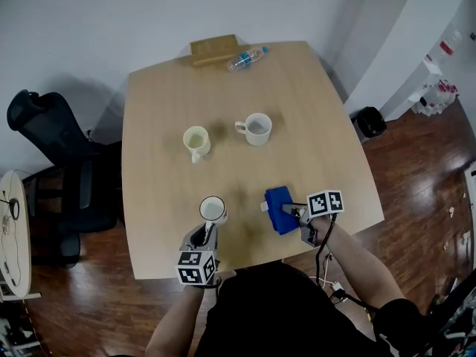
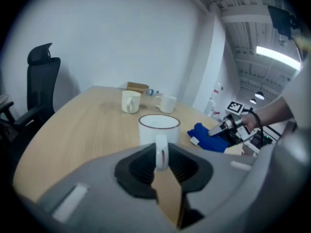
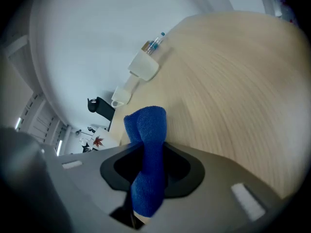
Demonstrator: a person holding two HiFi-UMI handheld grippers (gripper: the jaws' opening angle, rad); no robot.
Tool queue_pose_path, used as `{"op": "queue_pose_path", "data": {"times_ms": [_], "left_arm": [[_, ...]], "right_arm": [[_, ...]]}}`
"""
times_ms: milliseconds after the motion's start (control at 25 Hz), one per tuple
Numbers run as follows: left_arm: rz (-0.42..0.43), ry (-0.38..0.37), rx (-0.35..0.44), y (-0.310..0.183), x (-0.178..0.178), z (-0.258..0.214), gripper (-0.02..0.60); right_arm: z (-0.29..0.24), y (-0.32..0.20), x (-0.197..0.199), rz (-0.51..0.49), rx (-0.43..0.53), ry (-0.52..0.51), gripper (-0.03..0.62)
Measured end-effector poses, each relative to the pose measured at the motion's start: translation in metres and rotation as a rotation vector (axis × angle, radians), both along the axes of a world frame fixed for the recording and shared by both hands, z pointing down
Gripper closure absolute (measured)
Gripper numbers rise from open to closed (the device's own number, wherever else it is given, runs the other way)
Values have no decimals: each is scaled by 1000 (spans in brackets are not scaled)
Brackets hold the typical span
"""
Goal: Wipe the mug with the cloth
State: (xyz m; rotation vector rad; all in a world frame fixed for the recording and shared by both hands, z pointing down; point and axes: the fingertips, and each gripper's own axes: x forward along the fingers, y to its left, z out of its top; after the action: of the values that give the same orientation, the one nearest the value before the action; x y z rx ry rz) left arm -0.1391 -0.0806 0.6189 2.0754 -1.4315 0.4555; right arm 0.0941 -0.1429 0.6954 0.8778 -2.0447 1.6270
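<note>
— Where is the white mug (image 1: 213, 210) standing?
— It is standing upright by the near edge of the surface (image 1: 312, 110), and the left hand-held gripper (image 1: 205, 231) is pinching its handle.
— And the blue cloth (image 1: 279, 208)?
— It is lying to the mug's right, apart from it, near the same edge. The right hand-held gripper (image 1: 296, 214) is clamping a fold of it.

White mug (image 1: 213, 210), dark rim, upright near front edge of table (image 1: 312, 125), handle clamped in left gripper (image 1: 205, 231). Blue cloth (image 1: 280, 209) lies beside it, apart, bunched, one fold pinched in right gripper (image 1: 298, 213).
</note>
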Motion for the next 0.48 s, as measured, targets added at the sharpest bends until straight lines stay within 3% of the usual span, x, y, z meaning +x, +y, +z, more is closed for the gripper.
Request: {"op": "queue_pose_path", "data": {"times_ms": [280, 480], "left_arm": [[-26, -40, 26, 9, -1, 10, 514], [-33, -67, 28, 12, 2, 14, 509]], "right_arm": [[4, 1, 11, 46, 3, 44, 461], [5, 0, 17, 36, 43, 162, 432]]}}
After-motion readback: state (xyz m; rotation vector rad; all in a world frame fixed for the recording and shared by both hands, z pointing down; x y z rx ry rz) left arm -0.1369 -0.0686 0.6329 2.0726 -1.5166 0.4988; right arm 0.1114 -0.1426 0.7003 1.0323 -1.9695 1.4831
